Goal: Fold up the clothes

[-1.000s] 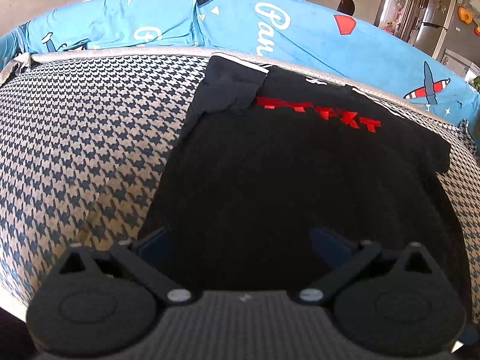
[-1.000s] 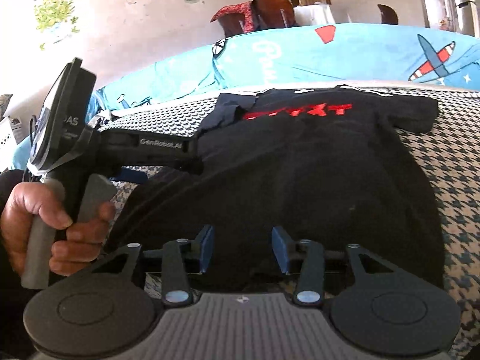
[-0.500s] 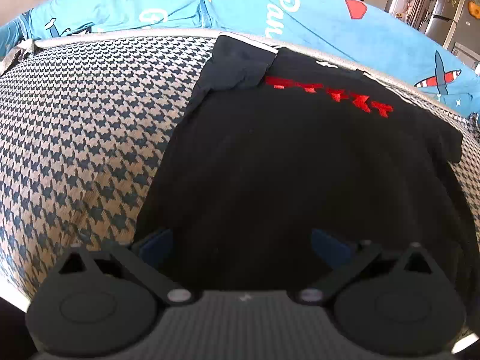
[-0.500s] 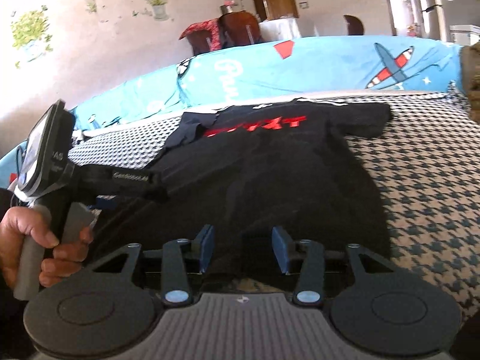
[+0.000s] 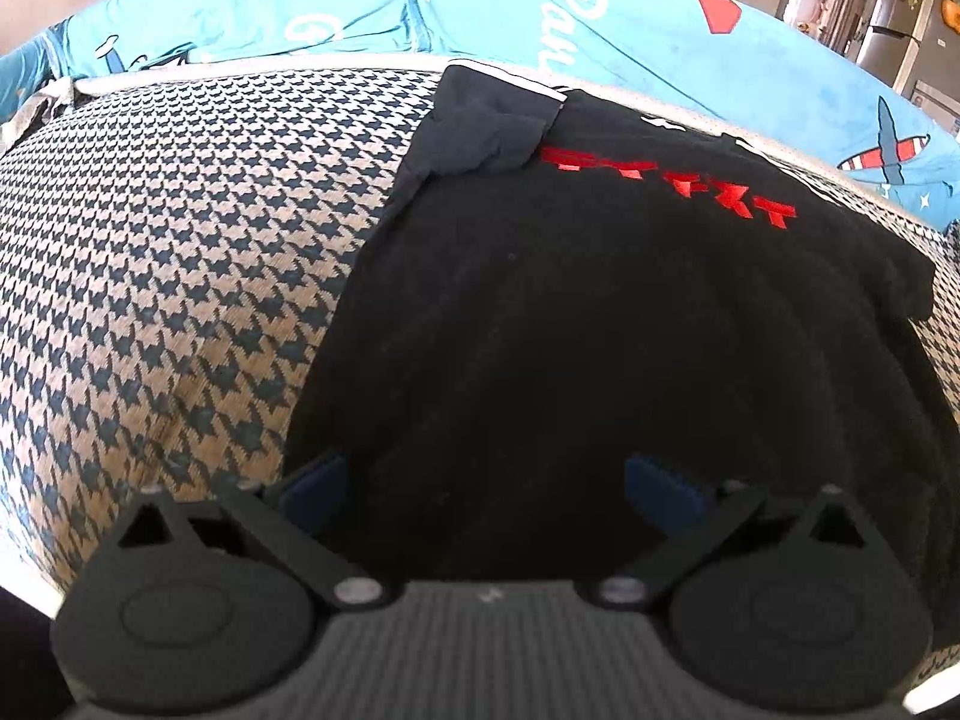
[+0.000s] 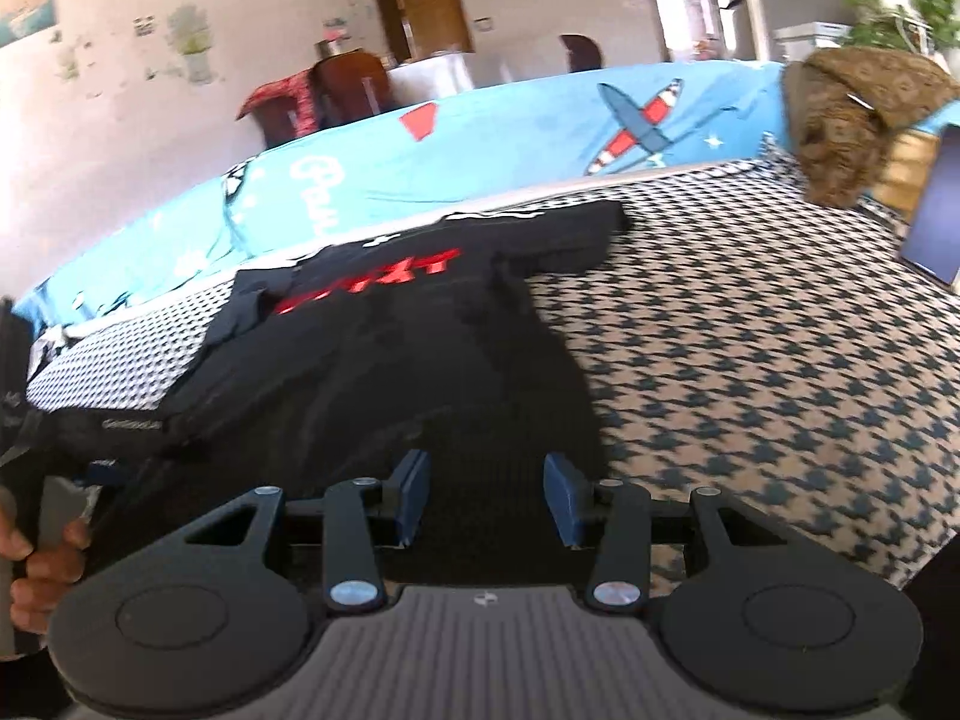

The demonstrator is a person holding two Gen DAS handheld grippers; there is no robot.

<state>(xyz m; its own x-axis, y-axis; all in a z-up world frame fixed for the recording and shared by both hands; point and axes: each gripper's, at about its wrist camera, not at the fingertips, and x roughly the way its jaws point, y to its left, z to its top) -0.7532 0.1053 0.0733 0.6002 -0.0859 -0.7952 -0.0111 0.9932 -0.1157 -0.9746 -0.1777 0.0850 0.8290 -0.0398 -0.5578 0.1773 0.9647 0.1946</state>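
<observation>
A black T-shirt (image 5: 600, 330) with red lettering (image 5: 672, 186) lies flat on a houndstooth-covered surface (image 5: 150, 270), collar at the far end. Its left sleeve (image 5: 486, 126) is folded in over the body; the right sleeve (image 6: 576, 234) sticks out sideways. My left gripper (image 5: 486, 486) hovers over the shirt's near hem, open wide, with nothing between its pads. My right gripper (image 6: 487, 495) is over the near right part of the shirt (image 6: 390, 372), jaws partly apart and gripping nothing. The right wrist view also shows the left gripper (image 6: 102, 420) and the hand (image 6: 36, 564) holding it at the left edge.
A light blue printed sheet (image 5: 600, 12) runs along the far edge of the surface. A brown fuzzy bundle (image 6: 840, 120) and a dark flat panel (image 6: 936, 222) sit at the far right. Bare houndstooth cover (image 6: 780, 360) lies right of the shirt. Chairs (image 6: 348, 90) stand beyond.
The right gripper has swung to the right and rolled: the shirt and the left gripper slid leftward in its view, and more houndstooth cover shows. The left gripper has barely moved.
</observation>
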